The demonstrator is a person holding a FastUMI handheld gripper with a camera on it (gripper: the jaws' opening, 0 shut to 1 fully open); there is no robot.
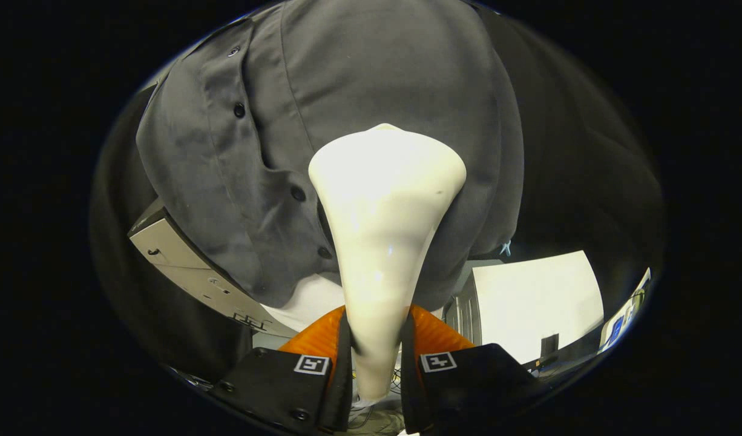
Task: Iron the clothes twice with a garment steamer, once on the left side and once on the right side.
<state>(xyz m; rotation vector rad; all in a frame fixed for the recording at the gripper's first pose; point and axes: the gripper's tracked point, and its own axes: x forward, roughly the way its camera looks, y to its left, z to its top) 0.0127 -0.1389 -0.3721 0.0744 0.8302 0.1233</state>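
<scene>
— So, what is the hand-held gripper (376, 345) doing?

— It is grasping the steamer (384, 230). Both fingers are pressing on the narrow handle, one on each side, and the white body is widening out ahead of them into a broad head.

— And where is that head sitting?

— It is lying against the grey shirt (359, 91), or right up close to it; I cannot tell whether it is actually touching. The head is pointing at the cloth just beside the button strip (241, 115), on the side away from the collar edge.

— How is the shirt hanging?

— It is hanging beyond the fingers with its dark buttons running down in a curving line. A white undershirt (310, 303) is peeking out below the hem, near the handle.

— Anything else around?

— A pale panel (183, 260) is leaning below the shirt on one side, and a white board (537, 303) is standing on the other.
</scene>
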